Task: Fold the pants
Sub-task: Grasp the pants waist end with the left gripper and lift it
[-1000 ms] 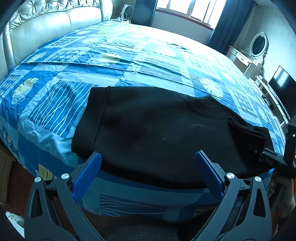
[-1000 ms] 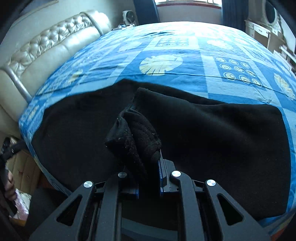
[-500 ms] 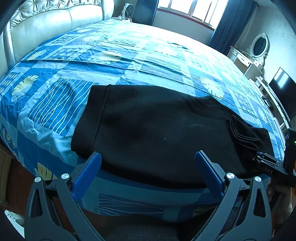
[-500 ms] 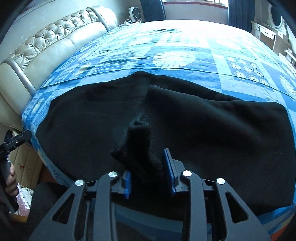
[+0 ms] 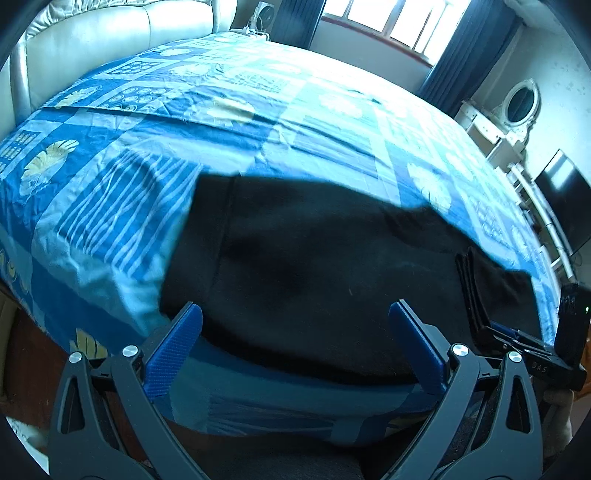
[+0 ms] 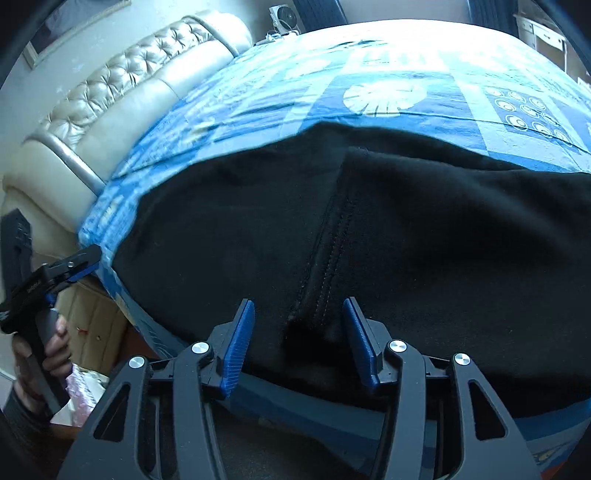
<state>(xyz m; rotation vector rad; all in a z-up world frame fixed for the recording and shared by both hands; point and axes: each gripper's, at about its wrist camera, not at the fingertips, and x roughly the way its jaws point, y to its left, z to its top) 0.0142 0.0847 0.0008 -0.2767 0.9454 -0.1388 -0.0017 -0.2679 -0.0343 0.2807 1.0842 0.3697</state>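
Black pants (image 5: 314,266) lie flat across the near edge of a bed with a blue patterned cover (image 5: 258,110). The waistband is at the left in the left wrist view. My left gripper (image 5: 295,347) is open and empty, at the pants' near edge. My right gripper (image 6: 299,339) is open, its fingers either side of the stitched cuff (image 6: 328,258) that lies on the pants. The pants (image 6: 443,240) fill the right wrist view. The right gripper (image 5: 517,338) shows at the far right of the left wrist view, the left gripper (image 6: 74,266) at the left of the right wrist view.
A cream tufted headboard (image 6: 122,96) runs along the bed's left side. A white dresser with an oval mirror (image 5: 517,107) and a dark screen (image 5: 565,199) stand at the right. A window (image 5: 388,18) is at the back. The bed's edge drops off right below the grippers.
My right gripper has opened and let go of the bunched cuff, which now lies flat on the pants. Both grippers have drawn back a little. The left gripper stays open.
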